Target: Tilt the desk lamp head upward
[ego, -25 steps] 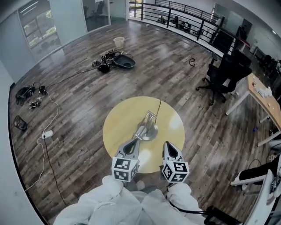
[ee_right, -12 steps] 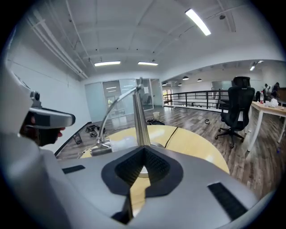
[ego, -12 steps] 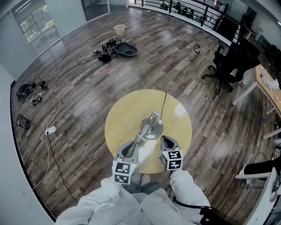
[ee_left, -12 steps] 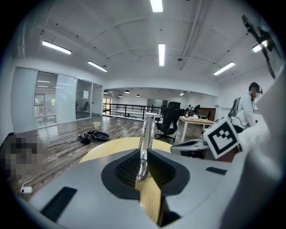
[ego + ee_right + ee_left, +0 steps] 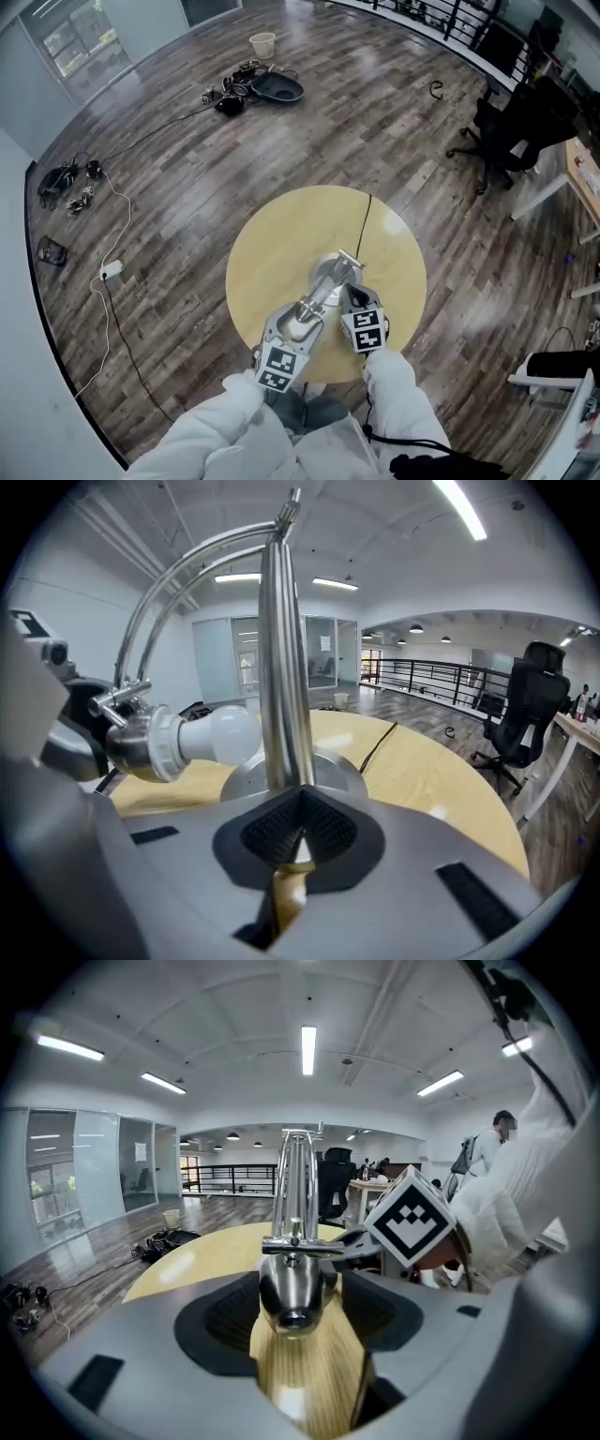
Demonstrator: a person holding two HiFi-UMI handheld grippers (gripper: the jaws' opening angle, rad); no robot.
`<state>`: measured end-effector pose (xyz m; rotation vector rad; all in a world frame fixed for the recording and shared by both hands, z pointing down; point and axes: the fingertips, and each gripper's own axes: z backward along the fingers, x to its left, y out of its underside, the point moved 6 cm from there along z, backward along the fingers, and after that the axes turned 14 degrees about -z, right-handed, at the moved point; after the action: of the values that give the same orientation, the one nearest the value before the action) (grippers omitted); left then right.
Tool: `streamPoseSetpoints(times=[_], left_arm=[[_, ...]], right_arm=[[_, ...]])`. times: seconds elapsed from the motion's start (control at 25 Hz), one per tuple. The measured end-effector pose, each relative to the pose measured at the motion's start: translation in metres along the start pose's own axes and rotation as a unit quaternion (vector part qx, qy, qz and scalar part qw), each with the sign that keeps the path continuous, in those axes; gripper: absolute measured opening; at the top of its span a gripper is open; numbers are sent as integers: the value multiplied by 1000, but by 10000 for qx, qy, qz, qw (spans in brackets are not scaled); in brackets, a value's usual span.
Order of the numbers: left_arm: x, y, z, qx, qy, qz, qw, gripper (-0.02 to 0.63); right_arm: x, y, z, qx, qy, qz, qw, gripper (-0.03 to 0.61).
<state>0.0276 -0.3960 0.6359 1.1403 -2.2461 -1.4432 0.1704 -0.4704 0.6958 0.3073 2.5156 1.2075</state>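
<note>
Opening: my left tongs [image 5: 302, 317] spread wide, lamp head [image 5: 292, 1290] loose between them, lower centre of frame.
Right tongs [image 5: 300, 829]: clamped on lamp post [image 5: 284, 667].
Lamp base [image 5: 246, 778]: centre of round desk [image 5: 272, 244].

Left claw [image 5: 300, 326] opening — lamp head [image 5: 178, 738] between, right claw [image 5: 298, 803] clamping stem [image 5: 286, 667]

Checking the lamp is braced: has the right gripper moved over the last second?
Yes. The right gripper has moved forward, away from the table's near edge, up to the lamp base, and clamps its post.
</note>
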Motion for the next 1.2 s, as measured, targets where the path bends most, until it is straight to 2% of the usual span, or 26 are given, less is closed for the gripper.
streamPoseSetpoints(times=[0.2,0.36,0.56,0.88,1.2], left_arm=[[7,3,-24,20,-74,-102,9999,258],[11,5,-22,-115,-110,-112,9998,259],[13,2,-19,-35,-41,-83,10000,259],[13,-6,17,-121,-48,98,9999,258],[15,-39,61,-270,-88,177,9994,256]], right_arm=[[-4,-2,-11,-13,14,-120,9999,9],[-2,-3,-12,-60,20,-137,9999,9],[-3,-5,-14,45,40,-205,9998,9],[-7,-2,-14,81,-54,-226,9997,9],[-12,-4,-12,212,-100,-165,9996,9]])
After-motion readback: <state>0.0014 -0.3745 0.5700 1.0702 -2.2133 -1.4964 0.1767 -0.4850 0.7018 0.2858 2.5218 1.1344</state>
